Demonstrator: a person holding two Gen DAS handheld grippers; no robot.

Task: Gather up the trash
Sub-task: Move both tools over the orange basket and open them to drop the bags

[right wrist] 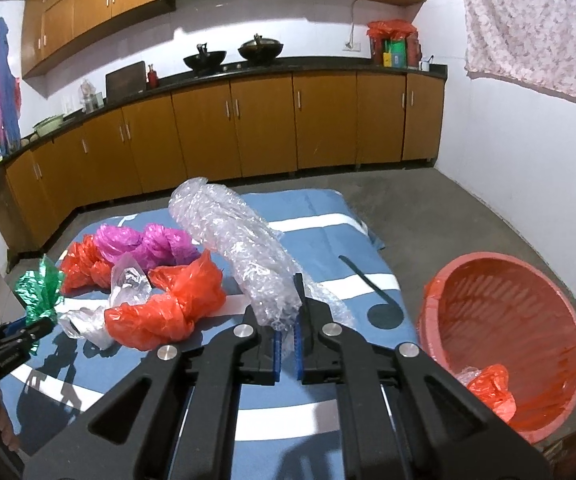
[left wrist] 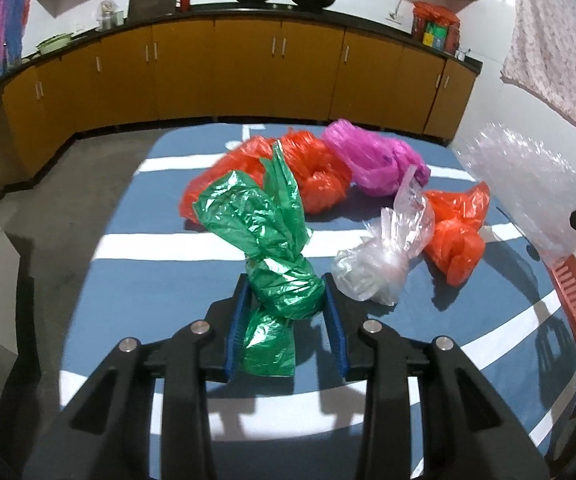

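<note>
green bag (left wrist: 284, 280) in left tongs (left wrist: 286, 312), clear bag (left wrist: 380, 264) beside

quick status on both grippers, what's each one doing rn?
Left gripper: closed on the knotted green bag, over the blue cloth.
Right gripper: closed on the bubble wrap, held up beside the red basket.

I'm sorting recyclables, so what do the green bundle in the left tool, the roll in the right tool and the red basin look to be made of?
Green bundle: thin plastic film, glossy, crinkled with sharp highlights.
Roll: clear bubble wrap, apparently plastic; rows of small air pockets show.
Red basin: seemingly rigid moulded plastic, smooth with a dull sheen and ribbed inner wall.
</note>
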